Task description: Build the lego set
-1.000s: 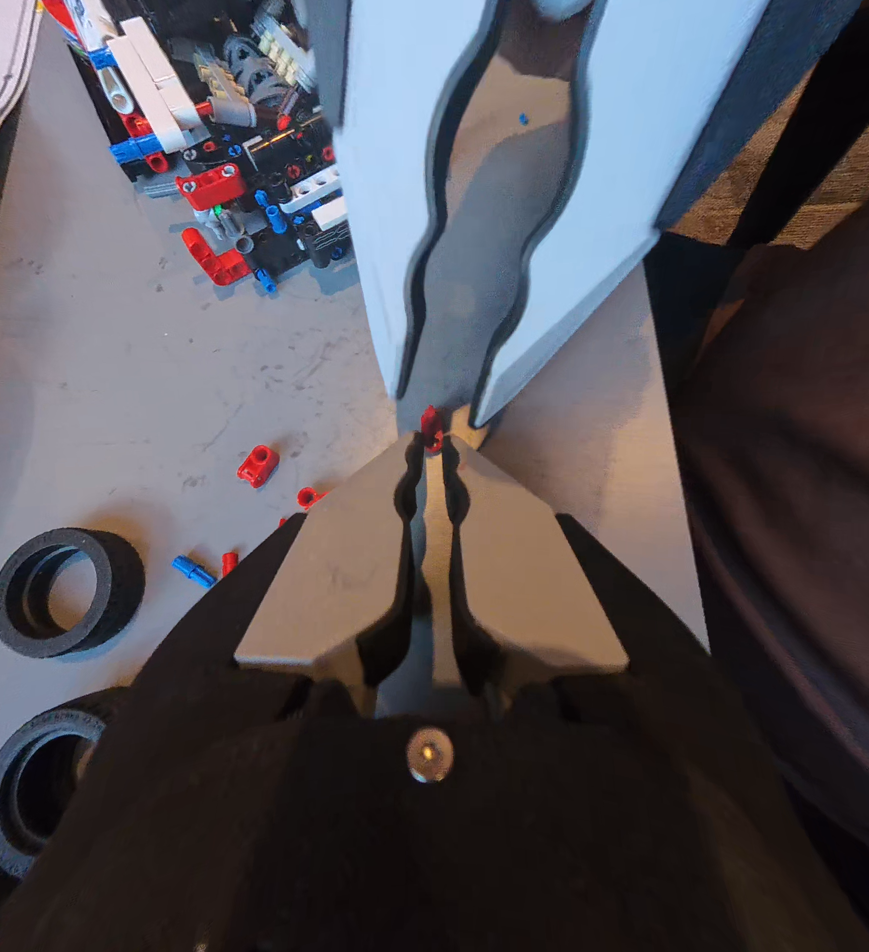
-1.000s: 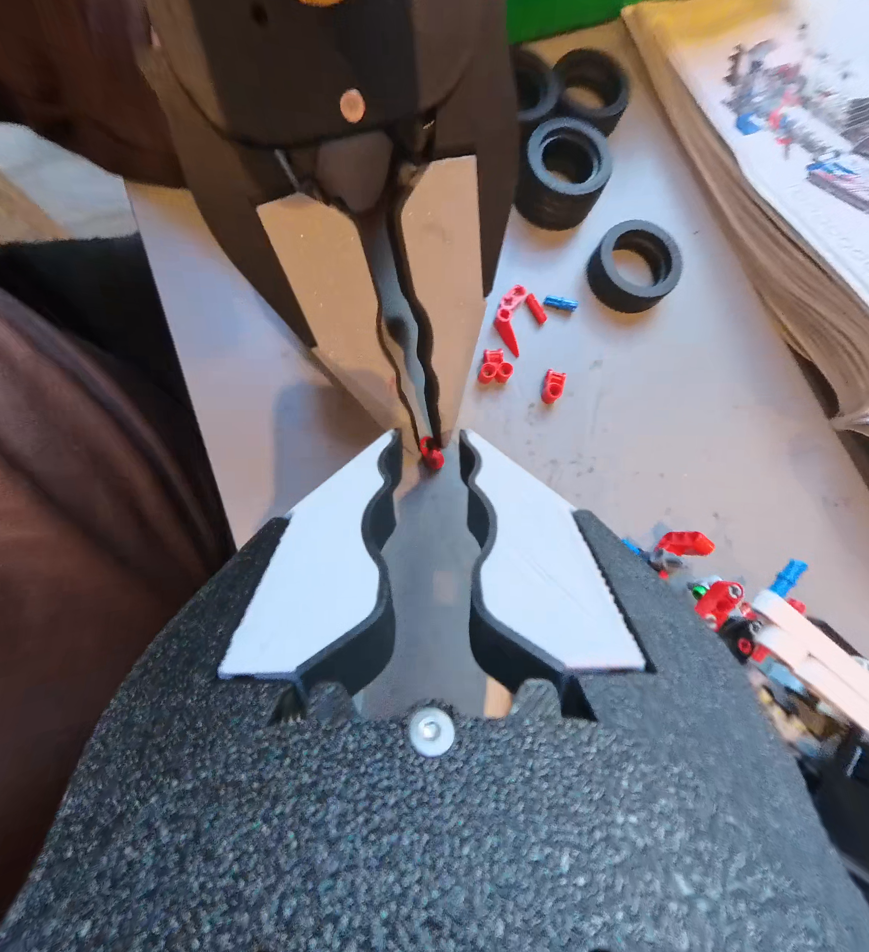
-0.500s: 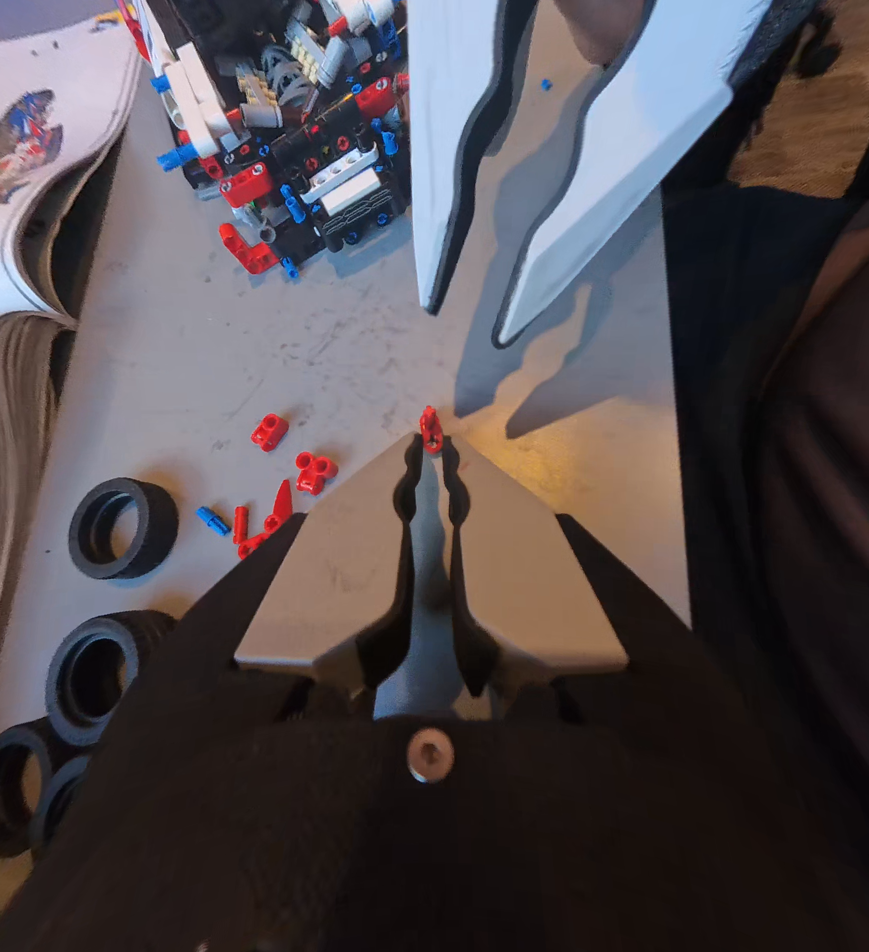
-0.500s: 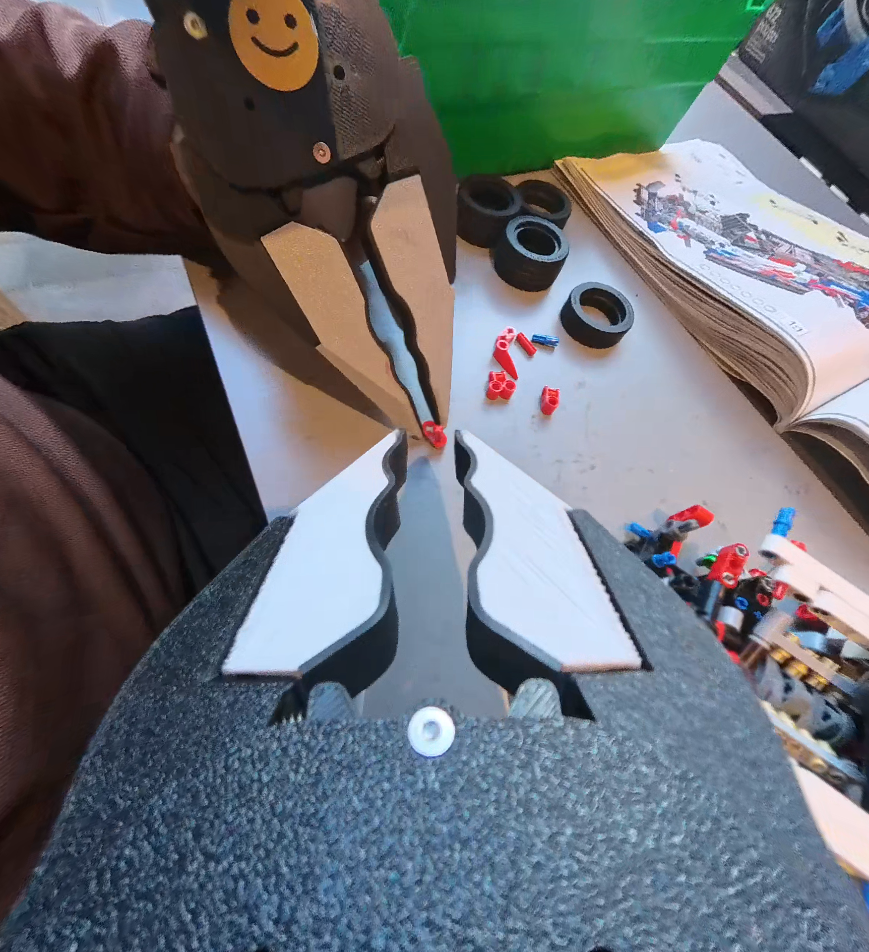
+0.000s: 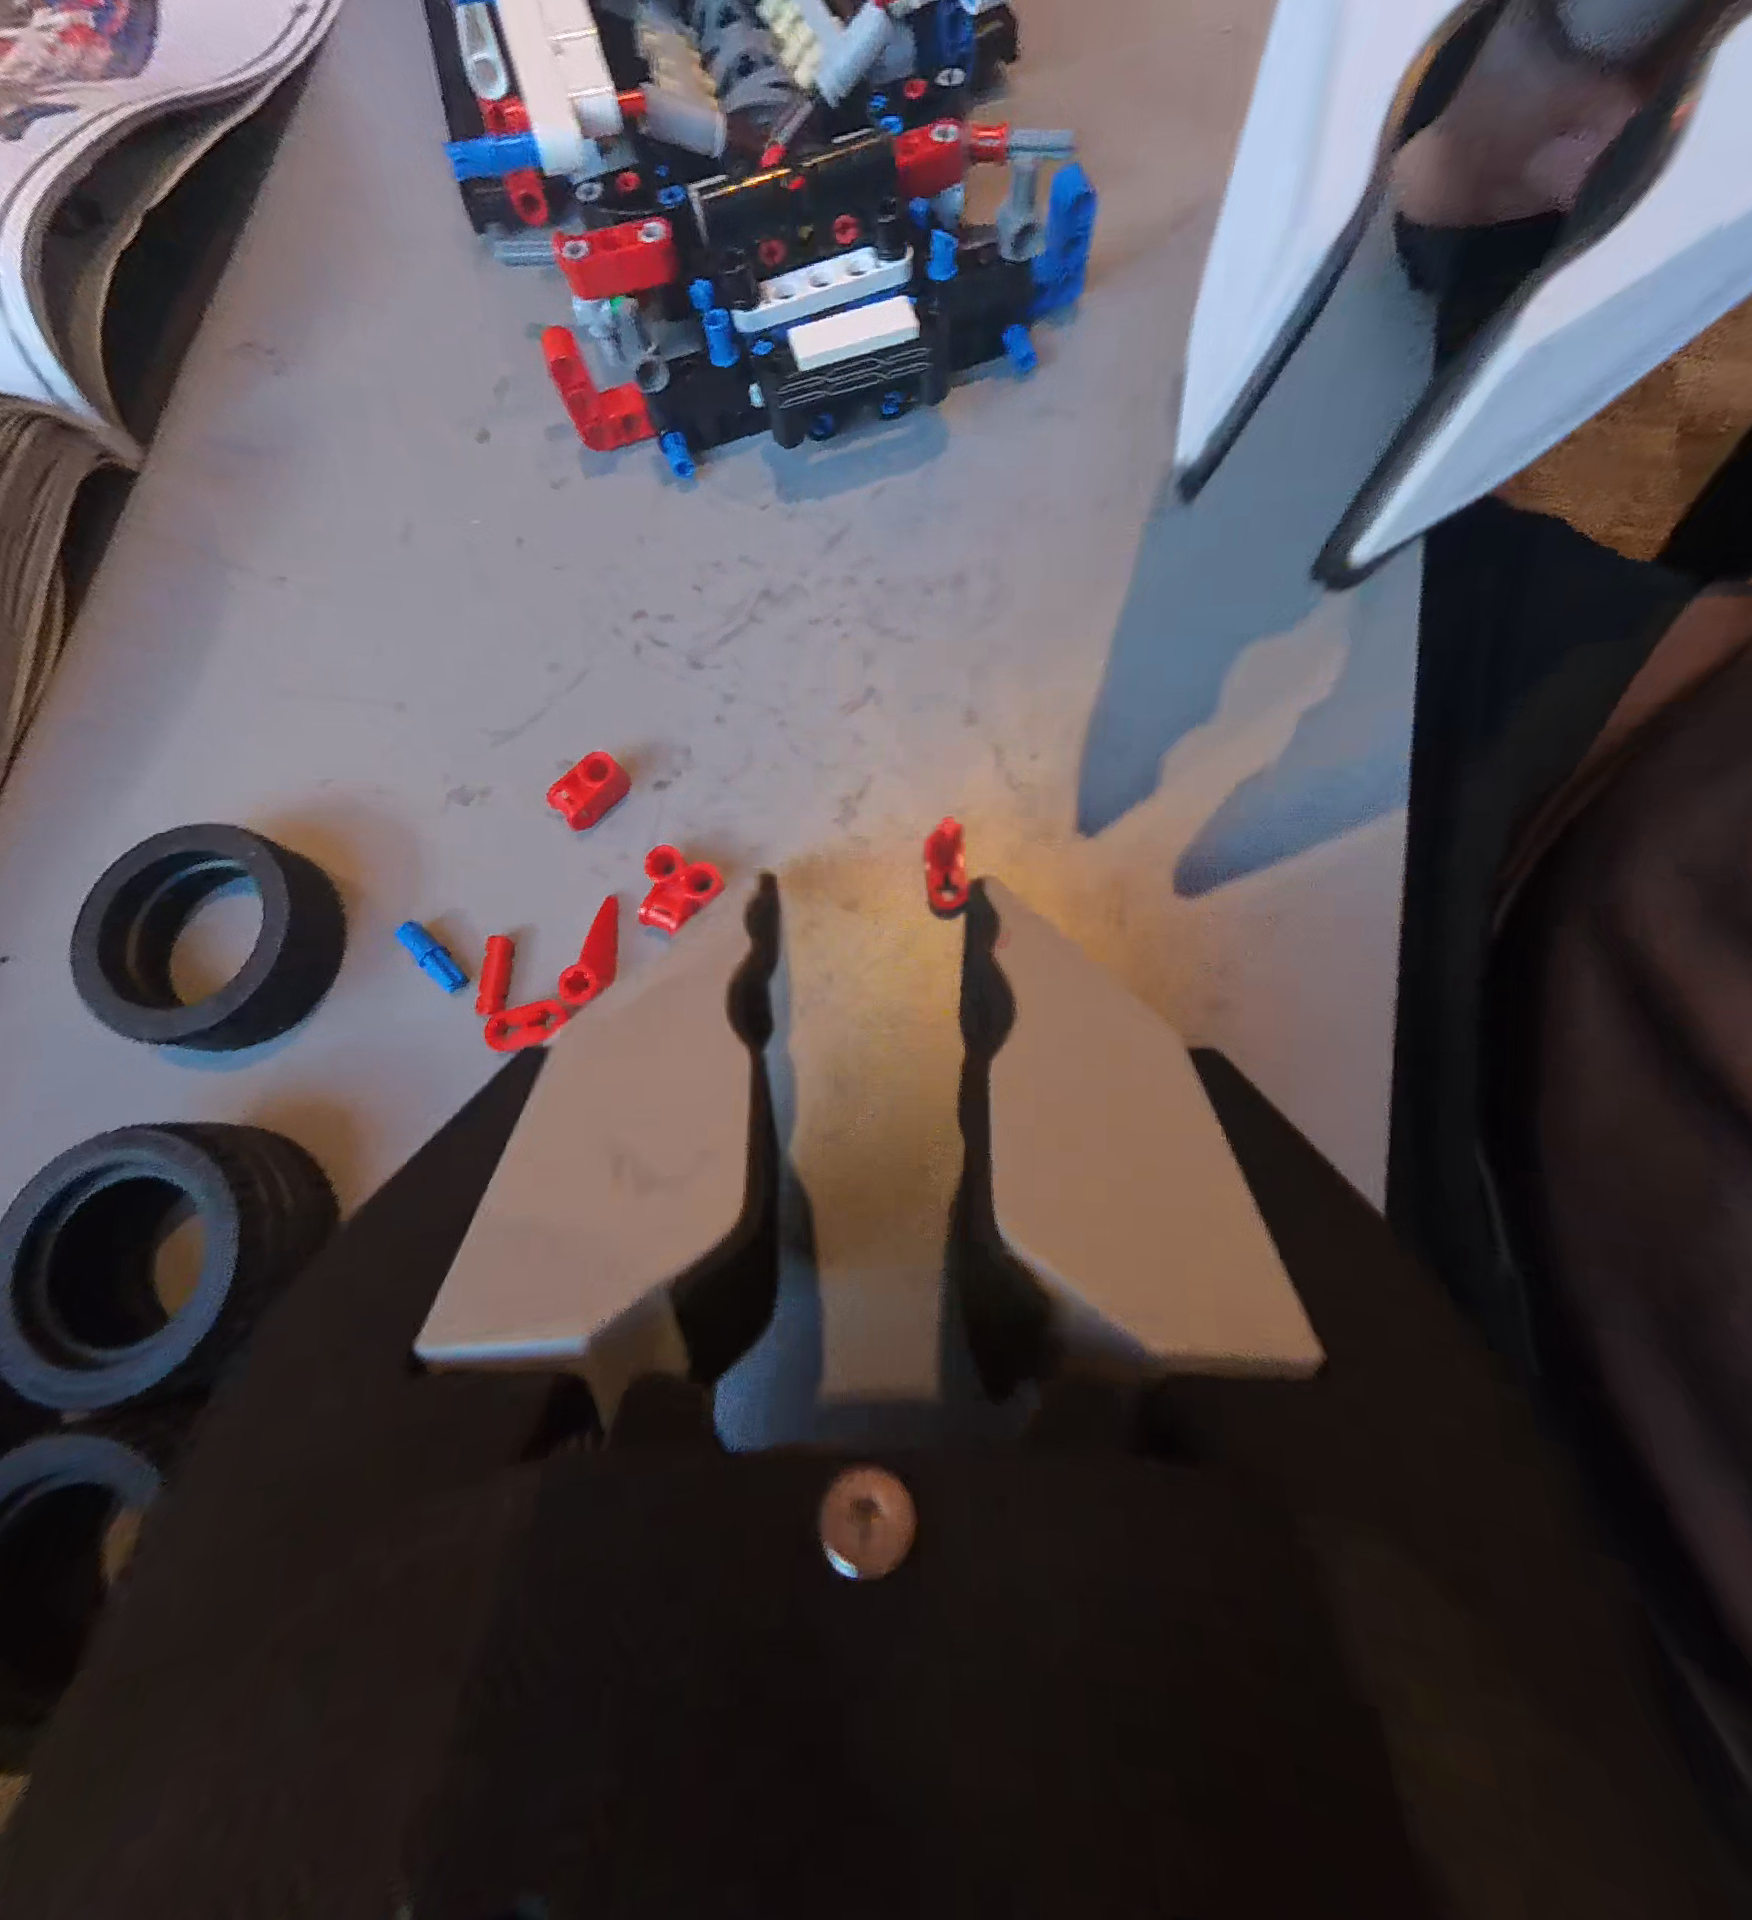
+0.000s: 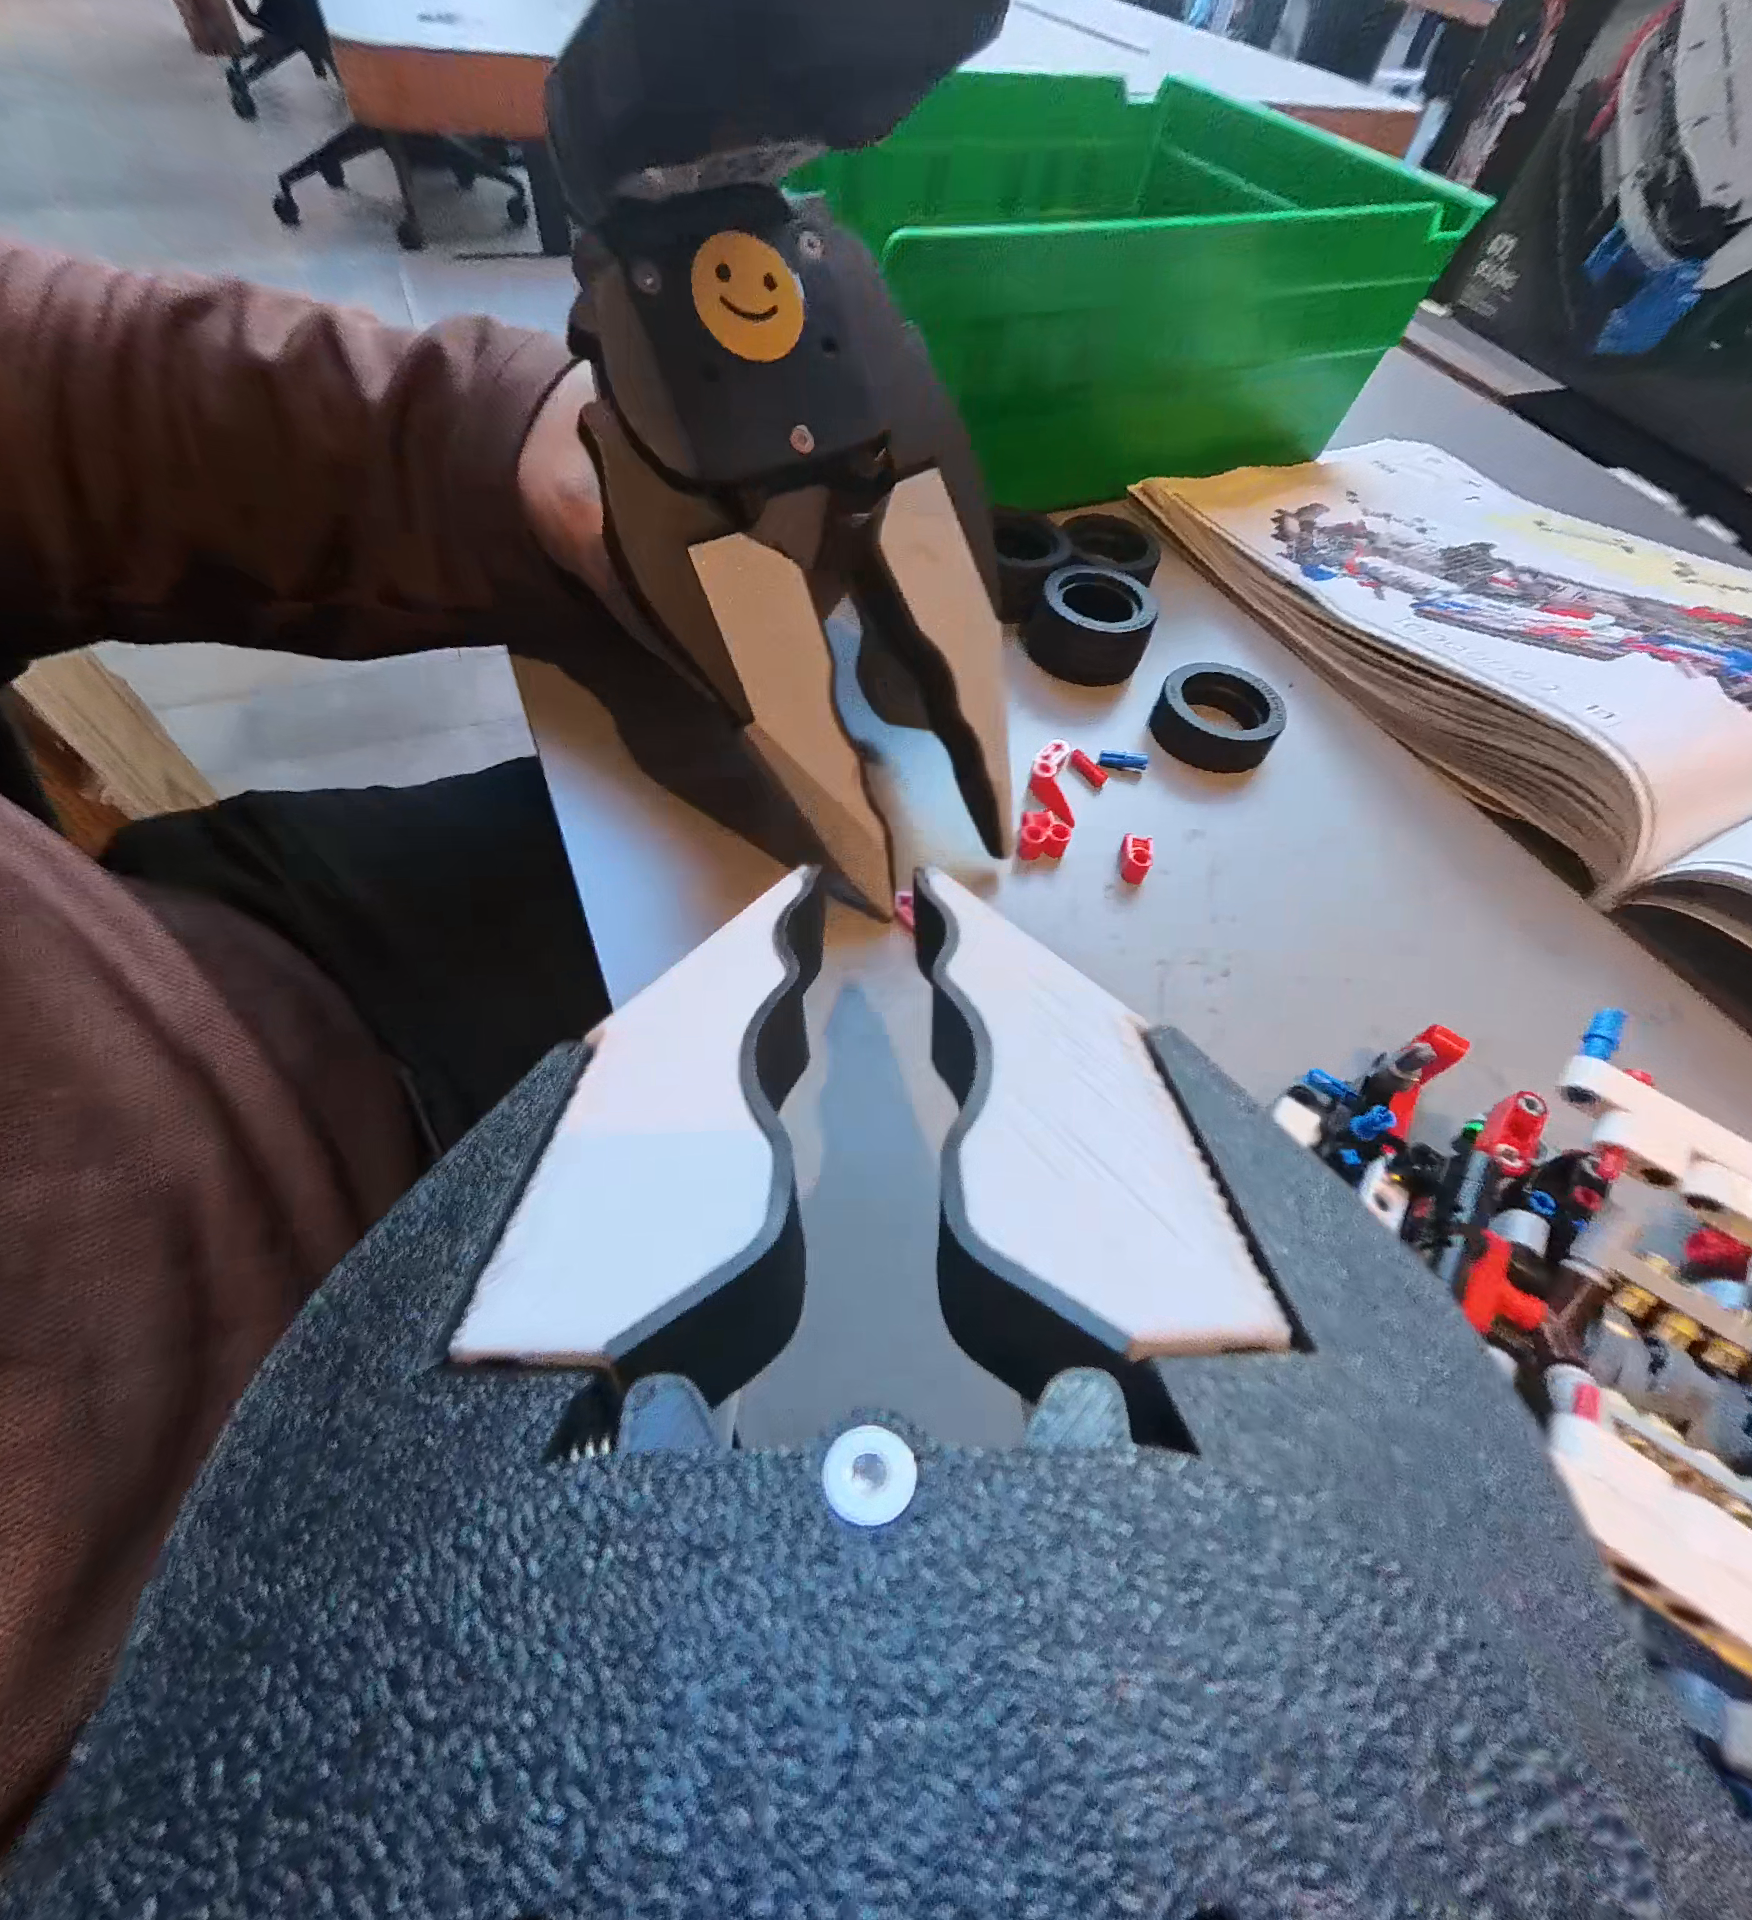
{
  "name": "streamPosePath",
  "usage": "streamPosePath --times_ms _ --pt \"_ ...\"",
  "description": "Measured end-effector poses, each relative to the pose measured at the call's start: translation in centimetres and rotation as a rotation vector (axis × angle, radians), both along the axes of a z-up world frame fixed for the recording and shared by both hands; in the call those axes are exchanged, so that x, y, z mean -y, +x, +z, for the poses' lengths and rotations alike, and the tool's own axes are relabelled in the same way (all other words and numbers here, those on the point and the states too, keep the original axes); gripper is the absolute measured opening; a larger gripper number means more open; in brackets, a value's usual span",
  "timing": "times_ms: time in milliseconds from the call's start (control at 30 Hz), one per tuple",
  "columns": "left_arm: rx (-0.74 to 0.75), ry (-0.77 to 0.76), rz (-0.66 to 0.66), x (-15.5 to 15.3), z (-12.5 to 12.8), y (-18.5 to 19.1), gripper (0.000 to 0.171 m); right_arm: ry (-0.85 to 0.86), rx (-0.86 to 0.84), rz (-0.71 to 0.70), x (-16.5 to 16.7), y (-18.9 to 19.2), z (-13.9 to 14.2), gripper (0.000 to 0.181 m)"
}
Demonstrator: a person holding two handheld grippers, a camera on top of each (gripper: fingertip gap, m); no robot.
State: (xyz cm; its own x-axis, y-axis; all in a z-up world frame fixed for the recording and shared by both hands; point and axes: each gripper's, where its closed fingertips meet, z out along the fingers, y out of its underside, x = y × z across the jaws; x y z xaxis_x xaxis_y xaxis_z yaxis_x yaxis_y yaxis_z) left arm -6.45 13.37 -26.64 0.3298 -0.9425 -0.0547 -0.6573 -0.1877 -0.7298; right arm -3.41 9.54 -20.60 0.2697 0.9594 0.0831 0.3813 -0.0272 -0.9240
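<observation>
My left gripper (image 5: 870, 899) stands open, a small red piece (image 5: 945, 865) touching its right fingertip. My right gripper (image 6: 864, 899), parted and empty, hovers. The half-built lego model (image 5: 778, 239) sits at twelve o'clock.

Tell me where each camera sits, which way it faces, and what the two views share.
Left wrist view: on the left claw, open, looking down at the grey table; the small red Lego piece sits at one fingertip.
Right wrist view: on the right claw, open, facing the left claw and the brown sleeve.
Shared: black rubber tyres, the part-built Lego model, the open instruction book.
</observation>
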Motion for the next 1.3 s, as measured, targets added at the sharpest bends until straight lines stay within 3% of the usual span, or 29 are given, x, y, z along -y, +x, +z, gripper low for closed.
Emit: streamPosePath --times_ms 200,367,500,633,800,900,1033,1300 --pt "0.001 0.011 0.079 0.3 0.1 -1.4 0.051 0.077 -0.055 -0.139 -2.4 2.1 2.3 0.016" --pt "0.04 0.025 0.109 0.6 0.8 -2.3 0.052 0.064 -0.129 -0.235 -4.5 3.7 3.4 0.015" --pt "0.056 -0.009 0.063 1.3 0.8 -2.0 0.034 0.041 -0.113 -0.237 -4.7 3.5 2.6 0.014" --pt "0.046 -0.006 0.055 1.4 0.6 -2.0 0.041 0.077 -0.085 -0.226 -4.4 2.7 2.2 0.013" --pt "0.134 0.037 0.103 0.8 2.1 -2.4 0.043 0.14 -0.069 -0.199 -3.5 2.0 2.5 0.011" --pt "0.105 0.014 0.111 0.9 1.6 -2.5 0.06 0.154 -0.058 -0.188 -3.2 1.7 2.3 0.011" --pt "0.001 0.003 0.112 0.9 0.0 -2.3 0.058 0.132 -0.064 -0.168 -3.1 1.3 2.1 0.01" --pt "0.03 -0.071 0.152 -0.2 0.0 -2.6 0.042 0.096 -0.062 -0.15 -3.6 1.1 1.4 0.01"
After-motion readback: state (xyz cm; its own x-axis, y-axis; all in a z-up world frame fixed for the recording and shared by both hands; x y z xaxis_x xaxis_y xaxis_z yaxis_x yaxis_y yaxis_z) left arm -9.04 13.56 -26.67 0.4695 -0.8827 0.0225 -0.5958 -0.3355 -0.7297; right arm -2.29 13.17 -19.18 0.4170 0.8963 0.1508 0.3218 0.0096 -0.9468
